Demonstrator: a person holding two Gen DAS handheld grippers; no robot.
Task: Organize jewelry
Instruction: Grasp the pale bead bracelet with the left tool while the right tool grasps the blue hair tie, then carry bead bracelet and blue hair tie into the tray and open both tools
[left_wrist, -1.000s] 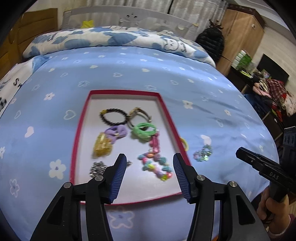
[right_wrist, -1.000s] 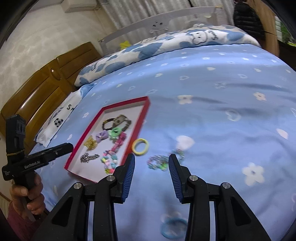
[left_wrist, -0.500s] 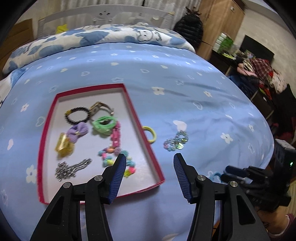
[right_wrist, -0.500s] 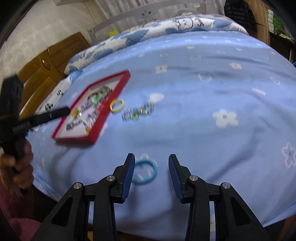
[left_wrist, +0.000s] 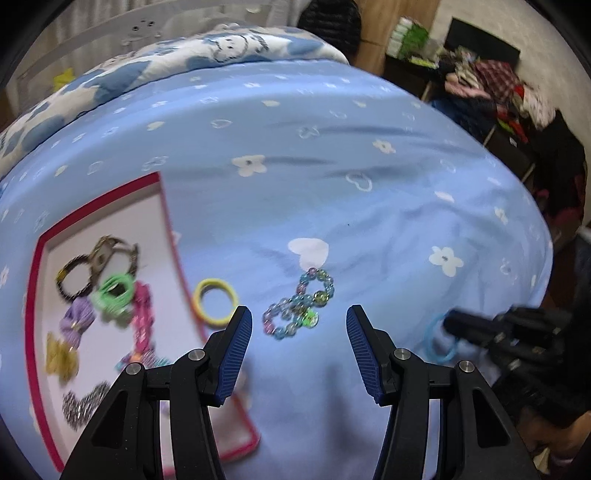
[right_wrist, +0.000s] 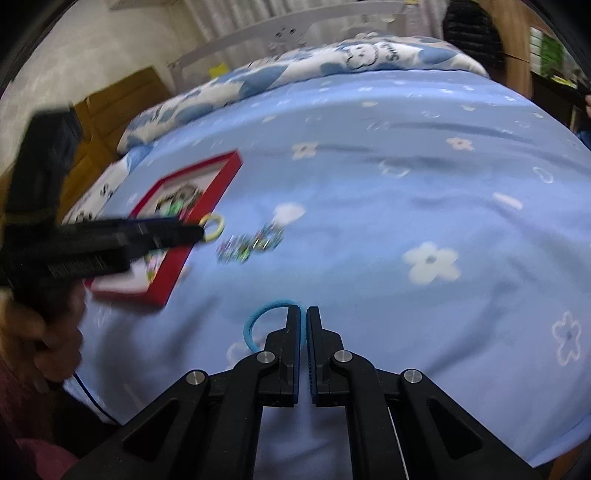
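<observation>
Your left gripper (left_wrist: 299, 350) hangs with its jaws apart and nothing between them, above the blue bedspread (left_wrist: 369, 206) and just short of the iridescent bead bracelet (left_wrist: 299, 308), with the red-rimmed tray (left_wrist: 33, 325) of hair ties and bracelets at its left and the yellow hair tie (left_wrist: 216, 302) lying against that tray's outer edge. To the right, your right gripper (right_wrist: 304, 314) has closed its jaws on the rim of the light-blue hair tie (right_wrist: 258, 314), which seems to rest on the bedspread near the bed's front edge, though blur leaves that unsure.
</observation>
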